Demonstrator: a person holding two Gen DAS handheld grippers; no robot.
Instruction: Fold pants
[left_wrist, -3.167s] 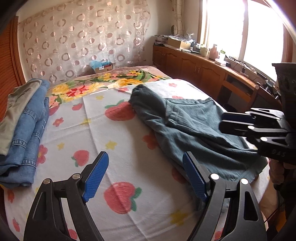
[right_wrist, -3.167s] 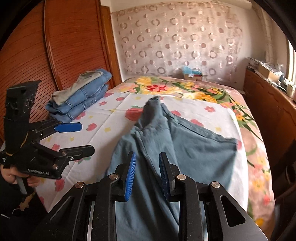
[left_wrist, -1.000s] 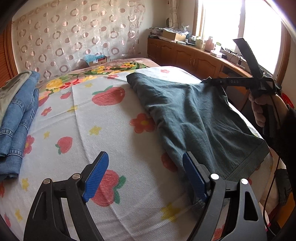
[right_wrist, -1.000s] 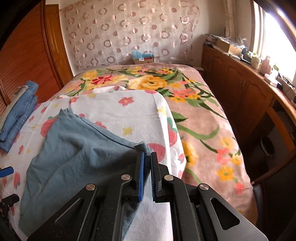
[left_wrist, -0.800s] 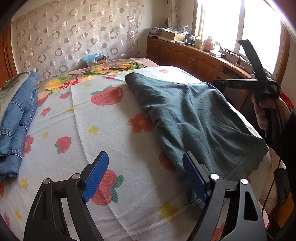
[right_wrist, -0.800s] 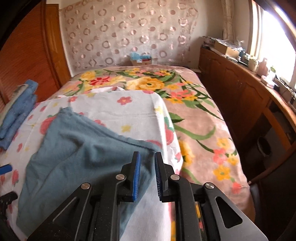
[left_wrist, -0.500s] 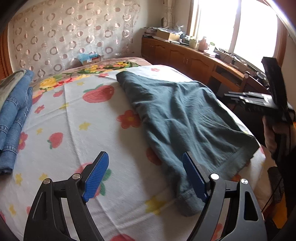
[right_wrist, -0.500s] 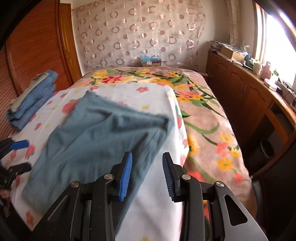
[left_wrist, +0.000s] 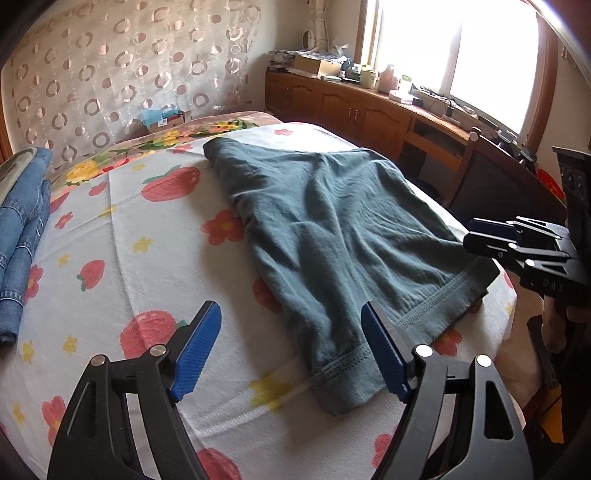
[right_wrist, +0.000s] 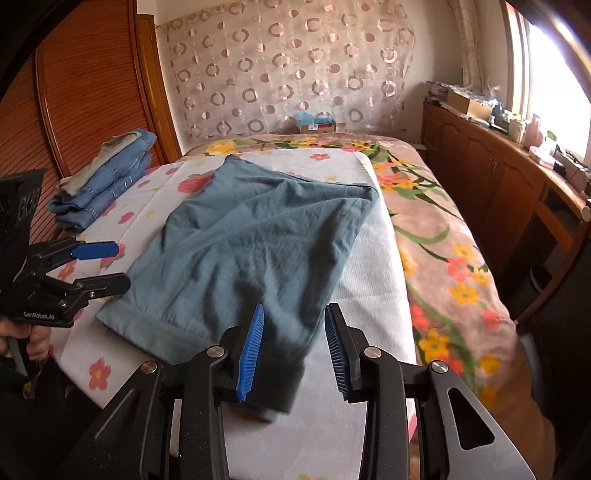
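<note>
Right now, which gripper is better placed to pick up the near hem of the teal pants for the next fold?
Right. The right gripper has its open fingers straddling the teal pants at the near hem; the left gripper, also open, sits mostly over the strawberry-print sheet.

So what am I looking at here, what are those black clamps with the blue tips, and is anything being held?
Those are two hand-held grabbing tools, one in each of a person's hands, each with a small camera looking forward along its jaws. One picture is from the left gripper, the other from the right gripper; each tool also shows in the other's picture. On the bed lies a strawberry-print sheet, and on it grey-green pants, already folded over. A stack of folded jeans sits by the wooden wall. Nothing is held: both jaws stand open. The right jaws have just been opening, with the pants' near end lying loose between them.
</note>
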